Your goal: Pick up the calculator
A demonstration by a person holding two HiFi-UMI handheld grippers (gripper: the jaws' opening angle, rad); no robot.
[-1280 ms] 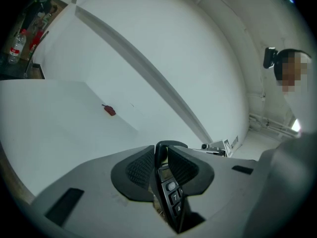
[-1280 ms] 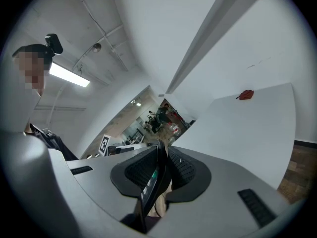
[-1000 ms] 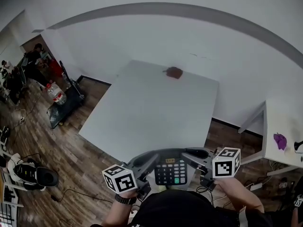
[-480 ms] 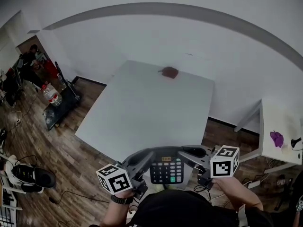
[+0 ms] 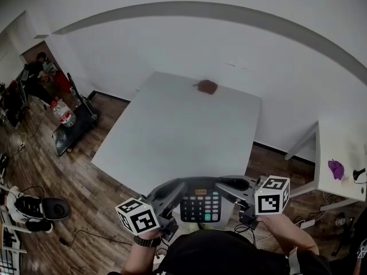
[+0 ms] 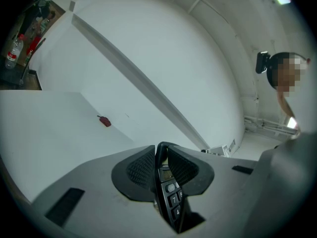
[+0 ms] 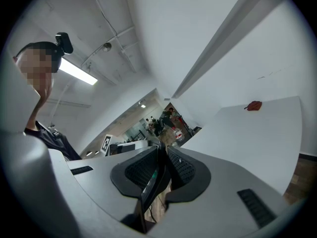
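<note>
White table [image 5: 183, 136] stood on a brown wood floor [image 5: 86, 171], with a small red thing [image 5: 207, 86], maybe a cloth, near its far edge. By the near edge, the left claw [image 5: 171, 192] squeezed one side of the calculator [image 5: 202, 206]. The right claw [image 5: 234, 185] squeezed the other side.
</note>
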